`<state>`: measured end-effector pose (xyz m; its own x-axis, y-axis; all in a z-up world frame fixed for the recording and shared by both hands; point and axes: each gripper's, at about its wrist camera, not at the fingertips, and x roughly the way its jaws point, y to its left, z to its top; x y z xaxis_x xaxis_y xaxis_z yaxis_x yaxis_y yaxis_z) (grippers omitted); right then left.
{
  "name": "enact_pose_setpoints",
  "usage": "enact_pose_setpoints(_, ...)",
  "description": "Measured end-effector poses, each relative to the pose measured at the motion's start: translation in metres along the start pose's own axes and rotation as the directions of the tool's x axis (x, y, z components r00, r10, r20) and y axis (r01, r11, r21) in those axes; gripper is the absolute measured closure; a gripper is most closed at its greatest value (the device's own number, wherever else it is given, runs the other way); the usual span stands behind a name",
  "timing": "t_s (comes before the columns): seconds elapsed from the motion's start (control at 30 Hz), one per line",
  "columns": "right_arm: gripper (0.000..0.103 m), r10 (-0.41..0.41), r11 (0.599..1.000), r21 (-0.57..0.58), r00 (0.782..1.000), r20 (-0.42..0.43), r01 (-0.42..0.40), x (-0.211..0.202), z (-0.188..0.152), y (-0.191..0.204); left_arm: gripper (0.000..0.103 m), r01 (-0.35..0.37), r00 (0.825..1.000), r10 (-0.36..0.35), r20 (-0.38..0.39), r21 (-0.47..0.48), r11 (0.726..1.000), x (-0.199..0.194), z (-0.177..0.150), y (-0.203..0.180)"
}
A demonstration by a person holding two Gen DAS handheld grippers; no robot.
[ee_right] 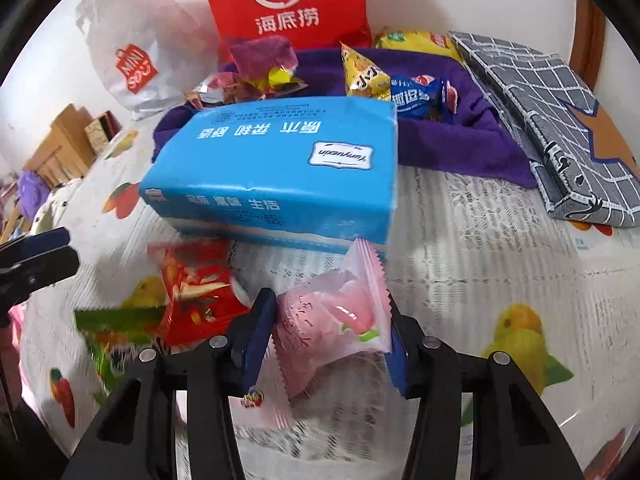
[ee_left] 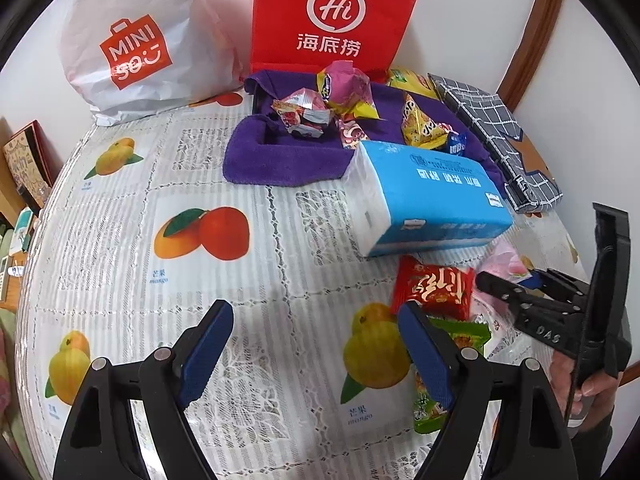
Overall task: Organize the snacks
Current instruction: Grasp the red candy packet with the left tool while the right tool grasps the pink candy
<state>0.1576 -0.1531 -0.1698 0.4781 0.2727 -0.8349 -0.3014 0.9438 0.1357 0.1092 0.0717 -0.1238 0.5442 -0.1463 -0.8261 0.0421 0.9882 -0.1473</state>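
Note:
My right gripper is shut on a pink snack packet, its blue pads pressing both sides just above the tablecloth. Left of it lie a red snack packet and a green one. In the left wrist view my left gripper stands open over the bare tablecloth with nothing between its fingers. The red packet and green packet sit by its right finger. At the back, a purple cloth tray holds several wrapped snacks.
A blue tissue pack lies between the loose packets and the purple tray. A grey checked folded box is at the right. A red paper bag and a white shopping bag stand against the wall.

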Motion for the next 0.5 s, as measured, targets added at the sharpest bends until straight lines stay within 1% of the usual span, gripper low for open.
enact_pose_setpoints(0.13,0.061,-0.017,0.999,0.037,0.999,0.027,0.016,-0.012,-0.009,-0.018,0.020,0.032,0.999,-0.032,0.003,-0.012,0.999,0.002,0.000,-0.007)
enact_pose_setpoints(0.27,0.062,-0.079,0.994,0.081,0.995,0.064,0.074,-0.020,-0.016,-0.036,0.020,0.094,0.996,-0.094,-0.001,-0.019,0.995,0.005,0.001,-0.018)
enact_pose_setpoints(0.37,0.062,-0.062,0.993,0.104,0.995,0.077,0.054,-0.022,-0.021,-0.047,0.020,0.133,0.991,-0.133,-0.004,-0.007,0.991,0.005,0.003,-0.030)
enact_pose_setpoints(0.5,0.061,-0.068,0.993,0.099,0.993,0.092,0.059,-0.023,-0.023,-0.049,0.020,0.125,0.992,-0.125,-0.026,0.028,0.992,0.013,0.007,-0.049)
